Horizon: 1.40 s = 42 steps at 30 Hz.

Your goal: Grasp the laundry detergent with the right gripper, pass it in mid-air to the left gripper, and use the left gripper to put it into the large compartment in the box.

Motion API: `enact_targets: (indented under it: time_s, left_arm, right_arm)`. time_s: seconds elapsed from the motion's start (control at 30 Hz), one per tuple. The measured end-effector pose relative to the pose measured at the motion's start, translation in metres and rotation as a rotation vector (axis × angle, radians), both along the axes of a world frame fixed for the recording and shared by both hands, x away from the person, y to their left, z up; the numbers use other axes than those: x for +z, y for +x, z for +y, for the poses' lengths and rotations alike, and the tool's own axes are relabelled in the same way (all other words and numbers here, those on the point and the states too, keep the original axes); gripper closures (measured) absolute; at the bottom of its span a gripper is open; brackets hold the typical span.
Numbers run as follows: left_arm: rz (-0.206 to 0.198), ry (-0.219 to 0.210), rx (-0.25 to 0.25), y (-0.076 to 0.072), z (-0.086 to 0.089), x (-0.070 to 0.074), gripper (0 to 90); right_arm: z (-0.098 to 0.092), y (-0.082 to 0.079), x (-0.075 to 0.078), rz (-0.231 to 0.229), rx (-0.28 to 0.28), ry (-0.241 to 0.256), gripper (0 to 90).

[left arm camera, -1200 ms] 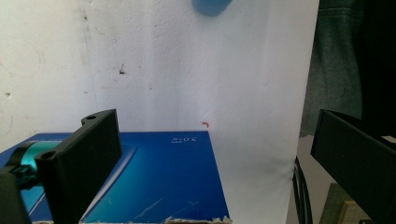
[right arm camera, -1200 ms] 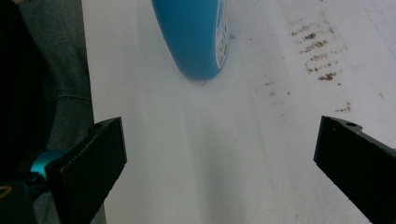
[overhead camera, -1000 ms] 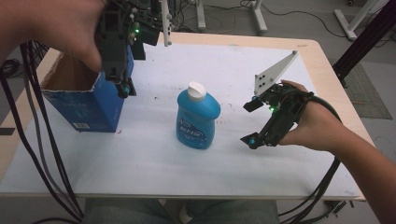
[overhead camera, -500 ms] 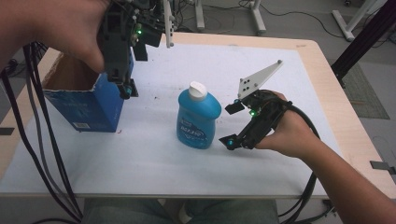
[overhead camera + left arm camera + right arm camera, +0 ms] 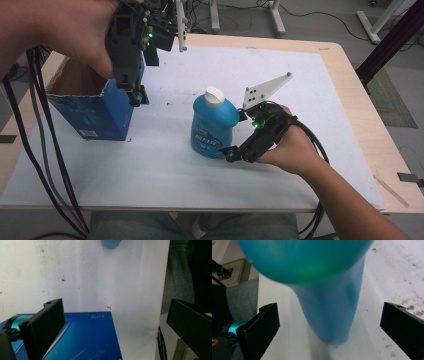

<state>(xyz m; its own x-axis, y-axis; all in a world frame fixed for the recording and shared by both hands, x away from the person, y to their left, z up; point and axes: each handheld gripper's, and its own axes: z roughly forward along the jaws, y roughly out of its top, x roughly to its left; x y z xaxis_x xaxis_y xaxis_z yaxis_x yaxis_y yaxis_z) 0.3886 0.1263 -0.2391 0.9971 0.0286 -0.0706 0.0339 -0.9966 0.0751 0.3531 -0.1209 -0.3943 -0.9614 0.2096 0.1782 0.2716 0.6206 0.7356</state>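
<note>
A translucent blue plastic bottle with a white cap [image 5: 212,125] is stood upright near the middle of the white paper-covered table [image 5: 310,90]. The right gripper [image 5: 235,152] is held just beside the bottle's right side, low near its base; its jaws are spread wide, the bottle is framed between them in the right gripper view, and nothing is gripped. The left gripper [image 5: 136,97] is held above the right edge of an open blue cardboard box [image 5: 95,112], jaws wide apart and empty.

Left tool [image 5: 136,95] raised, pointing down, jaws wide apart; right tool [image 5: 235,142] low, tilted sideways, jaws spread.
</note>
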Motion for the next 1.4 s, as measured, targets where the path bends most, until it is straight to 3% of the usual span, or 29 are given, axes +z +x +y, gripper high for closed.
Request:
enact_targets:
  time_s: [0.7,0.93,1.0,1.07,1.4]
  left_arm:
    - [0.005,-0.004,0.001,0.001,0.004,-0.003,1.7]
    - [0.012,-0.002,0.004,0.001,0.004,-0.004,1.7]
    - [0.013,-0.001,0.003,0.001,0.003,-0.004,1.7]
    - [0.014,0.002,0.002,0.002,0.003,-0.004,1.7]
    - [0.016,0.002,0.014,0.002,0.003,-0.005,1.7]
  right_arm:
    - [0.011,-0.007,-0.024,-0.032,-0.111,0.173,5.3]
    - [0.013,-0.008,-0.025,-0.068,-0.136,0.200,8.3]
    - [0.013,-0.009,-0.026,-0.070,-0.132,0.216,15.1]
    - [0.013,-0.009,-0.026,-0.074,-0.135,0.234,15.2]
    - [0.016,-0.009,-0.028,-0.083,-0.135,0.243,19.1]
